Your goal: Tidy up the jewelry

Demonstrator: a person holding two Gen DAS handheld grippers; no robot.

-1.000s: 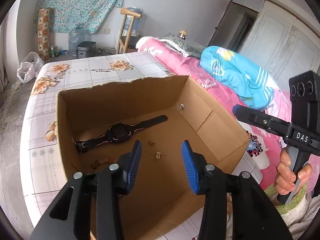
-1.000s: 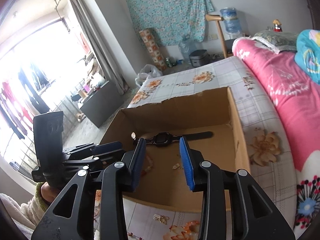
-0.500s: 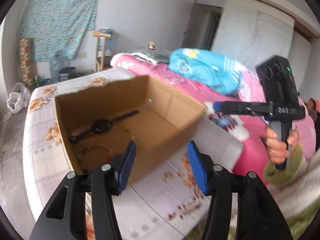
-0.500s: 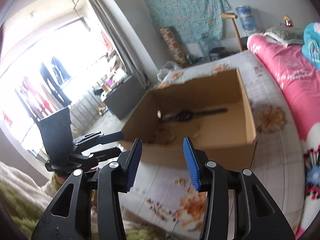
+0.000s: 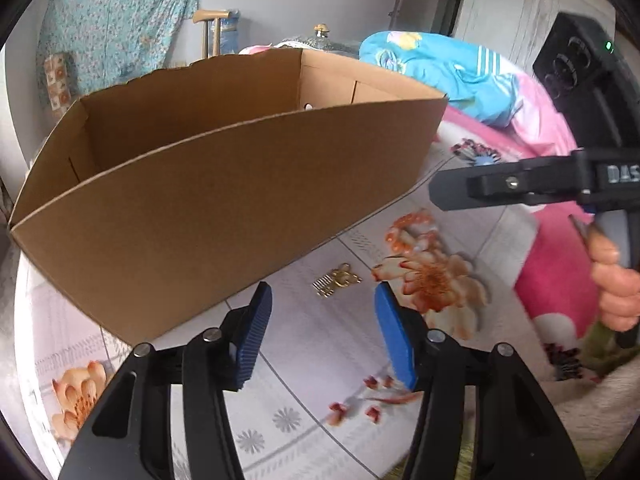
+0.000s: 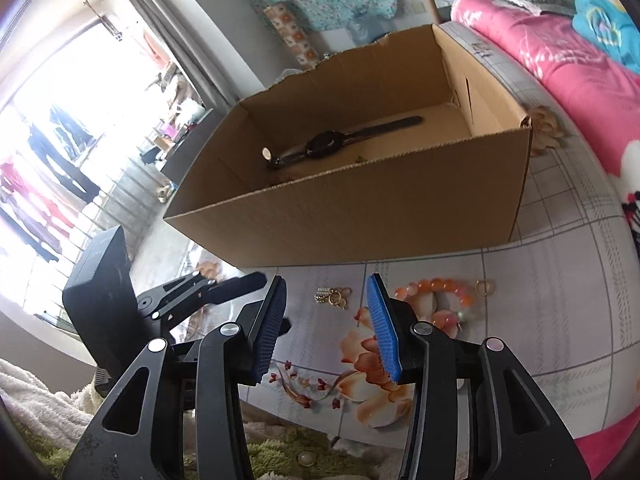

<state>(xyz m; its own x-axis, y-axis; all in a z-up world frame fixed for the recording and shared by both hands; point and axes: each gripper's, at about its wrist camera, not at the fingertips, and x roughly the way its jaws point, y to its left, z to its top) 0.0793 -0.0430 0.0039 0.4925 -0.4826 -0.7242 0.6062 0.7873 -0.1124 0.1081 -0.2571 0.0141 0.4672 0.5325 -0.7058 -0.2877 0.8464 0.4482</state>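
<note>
Both hand-held grippers came out of the cardboard box and dropped to the bed sheet in front of it since 1 s ago; box inside no longer seen from left wrist view, only its near wall. L jaws opened then closed back a bit, R jaws opened a bit, nothing between either pair.

Left hand-held gripper: released, blue pads apart, empty, hovering over floral sheet just short of a gold earring cluster, which lies on the sheet near the box's front wall, not touching pads.

Right hand-held gripper: released too, empty, pads apart, pointing at same gold cluster from the other side. My hand grips its handle at right edge of left view.

Orange bead bracelet lies on sheet just right of R gripper's right pad, w/ a small gold ring beside it. Black watch lies flat on box floor, strap stretched out. Pink quilt along right side of bed, well apart from the jewelry
</note>
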